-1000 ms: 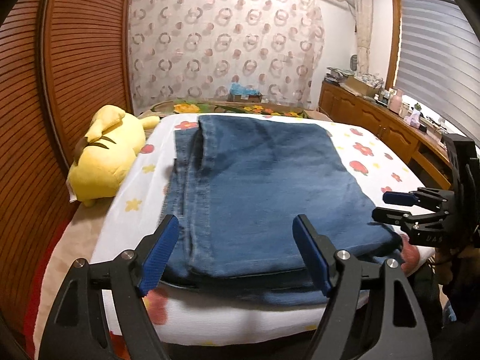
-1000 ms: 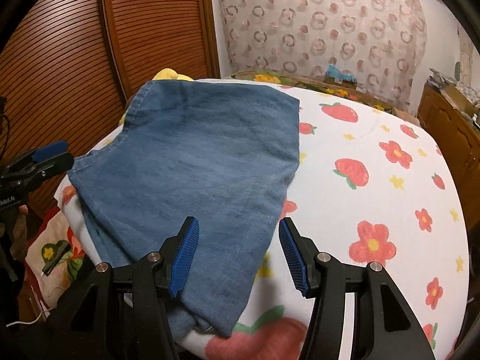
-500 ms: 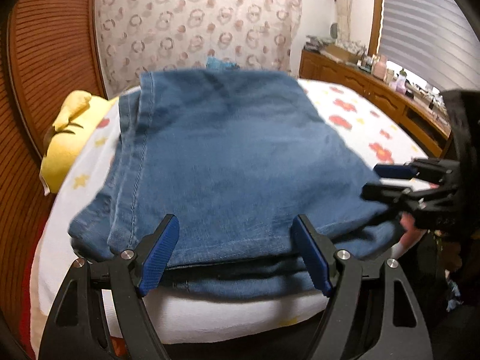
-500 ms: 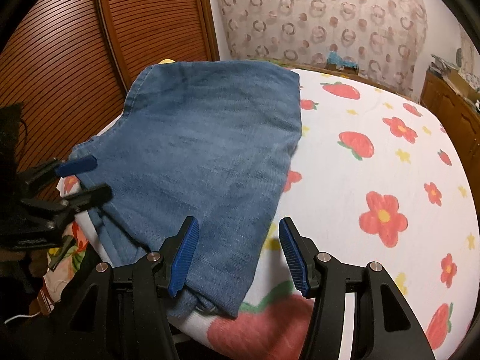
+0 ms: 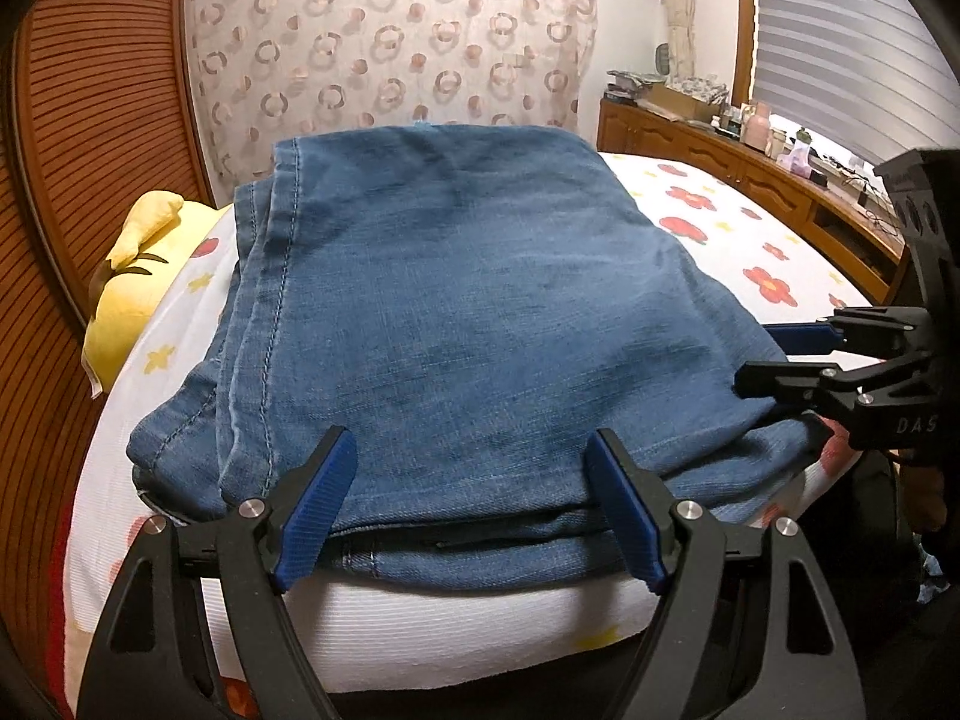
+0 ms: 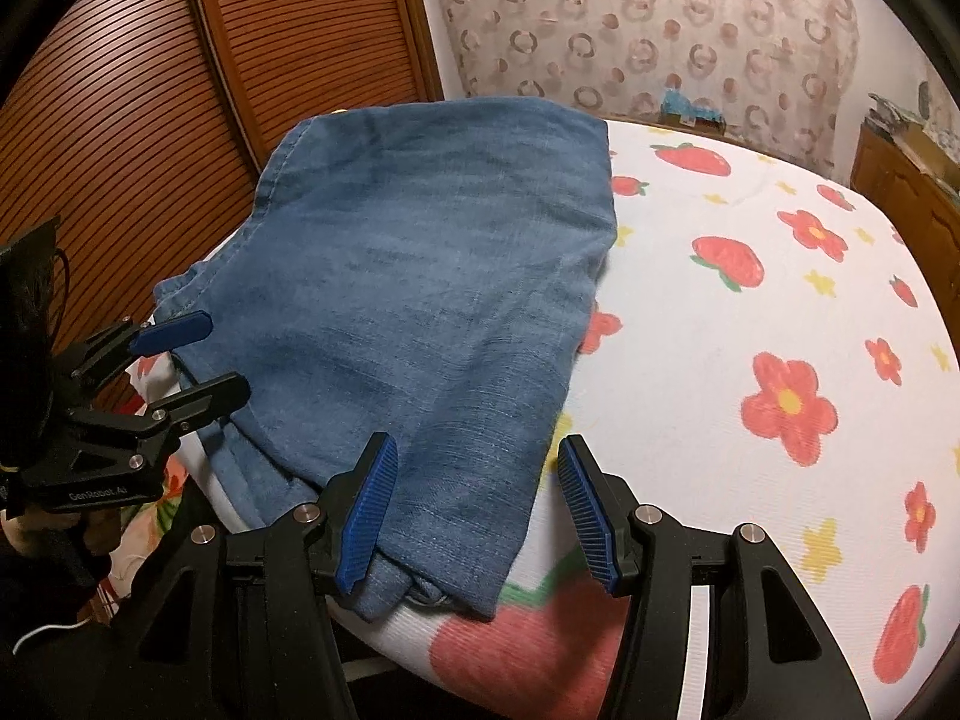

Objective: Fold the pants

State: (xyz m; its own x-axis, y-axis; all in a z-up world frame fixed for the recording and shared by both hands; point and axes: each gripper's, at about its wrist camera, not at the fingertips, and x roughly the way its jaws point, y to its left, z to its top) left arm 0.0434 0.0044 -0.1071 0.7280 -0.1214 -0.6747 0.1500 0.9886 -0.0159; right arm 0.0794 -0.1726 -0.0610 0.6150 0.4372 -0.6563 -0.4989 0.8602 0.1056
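blue denim pants (image 5: 474,324) lie folded into a thick, roughly rectangular stack on a bed (image 6: 750,312), near the bed's front-left corner. the cloth is medium-wash jean fabric with a fine woven grain and slightly darker mottled patches. stitched seams and layered edges run along the stack's left side in the left wrist view, and several stacked layers show at the near edge, which hangs slightly over the mattress edge. the long axis of the stack runs away from the cameras toward the curtained wall at the head of the bed.

the bed is covered with a white ribbed sheet printed with red flowers, strawberries and small yellow stars. a yellow plush toy (image 5: 129,276) rests beside the pants on the left, against a slatted wooden door (image 6: 120,120). a pale curtain (image 5: 390,42) with ring patterns hangs behind the bed.

the left gripper (image 5: 474,510) is black plastic with ribbed blue pads; its fingers (image 5: 315,510) are spread wide and hold nothing, sitting at the near edge of the stack. the right gripper (image 6: 474,510) looks the same, its fingers (image 6: 366,516) moderately apart and empty, framing the near right corner of the folded denim. in the left wrist view the right gripper (image 5: 798,360) appears at the stack's right edge; whether it touches the cloth cannot be told.
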